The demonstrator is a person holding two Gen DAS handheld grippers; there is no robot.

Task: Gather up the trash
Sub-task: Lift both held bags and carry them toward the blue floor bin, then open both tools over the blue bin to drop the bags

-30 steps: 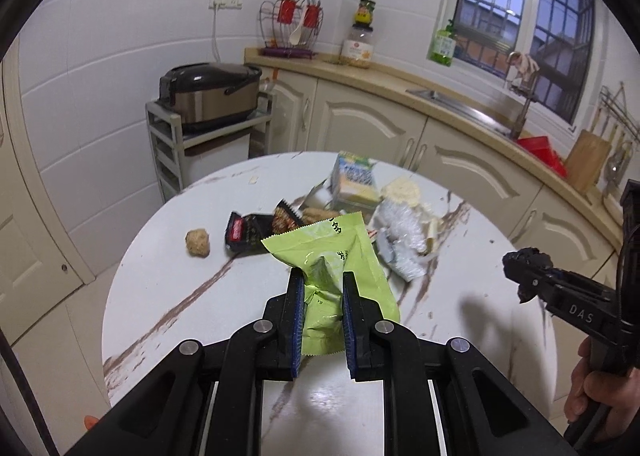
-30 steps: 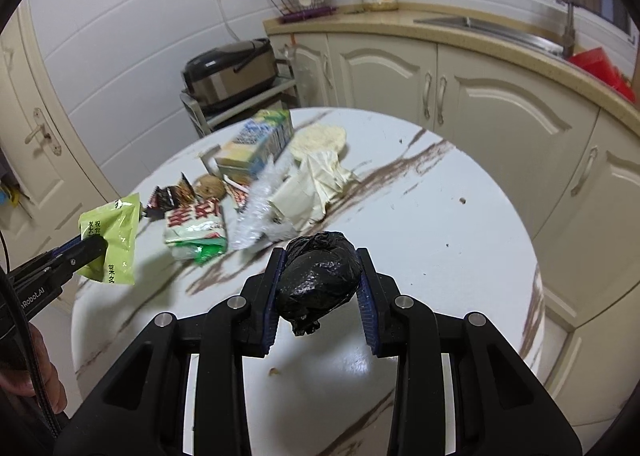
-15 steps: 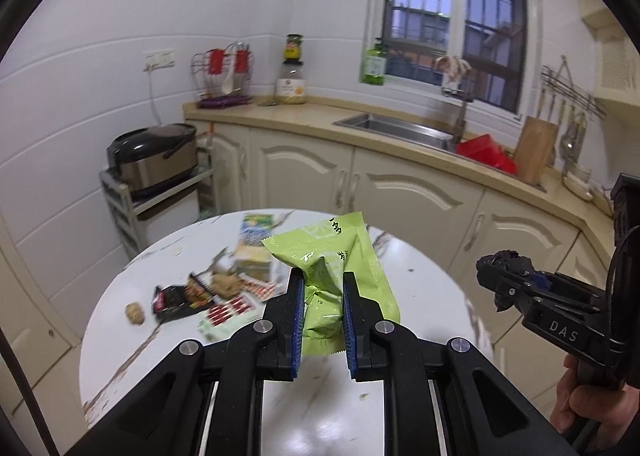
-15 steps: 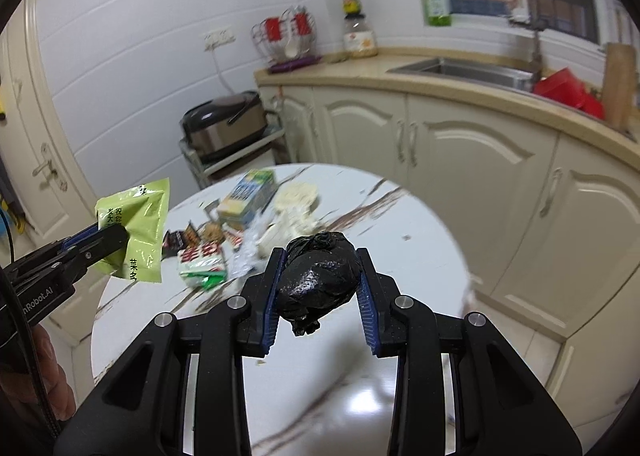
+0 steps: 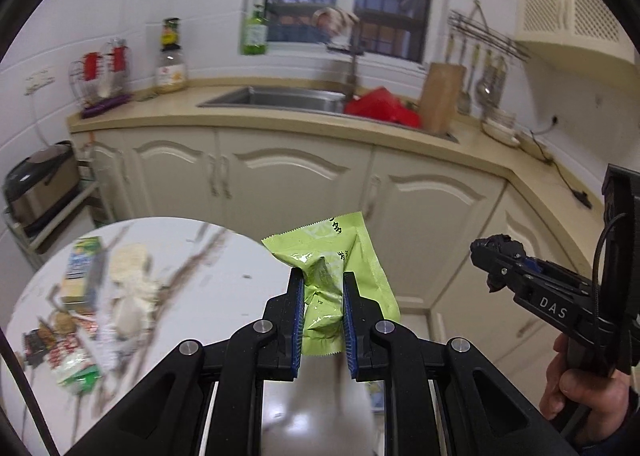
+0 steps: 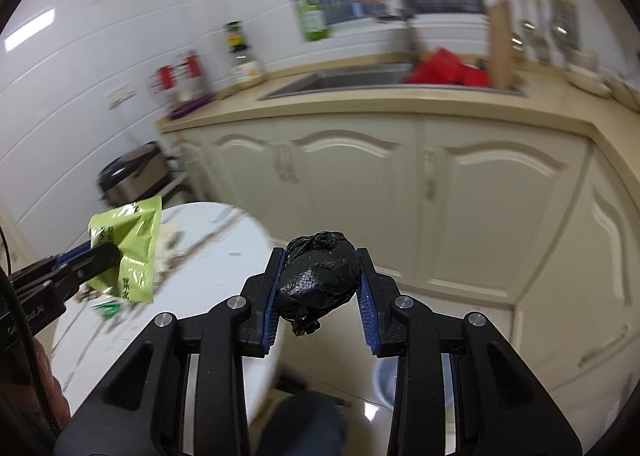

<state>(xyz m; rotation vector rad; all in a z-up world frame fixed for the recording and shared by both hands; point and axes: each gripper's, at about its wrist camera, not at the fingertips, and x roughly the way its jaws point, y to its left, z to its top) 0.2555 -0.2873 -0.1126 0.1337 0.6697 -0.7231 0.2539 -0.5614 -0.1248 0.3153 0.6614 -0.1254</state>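
While we carry both loads past the edge of the round tabletop (image 5: 224, 256), our left hand-held gripper (image 5: 320, 308) pinches a crumpled green snack wrapper (image 5: 340, 256), and our right hand-held gripper (image 6: 320, 292) clamps a knotted black bag (image 6: 320, 280) above the floor.

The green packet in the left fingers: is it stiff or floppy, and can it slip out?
Probably floppy: the green packet creases where the left fingers squeeze it. Likely light, since its top stands unsupported. The glossy film might slip.
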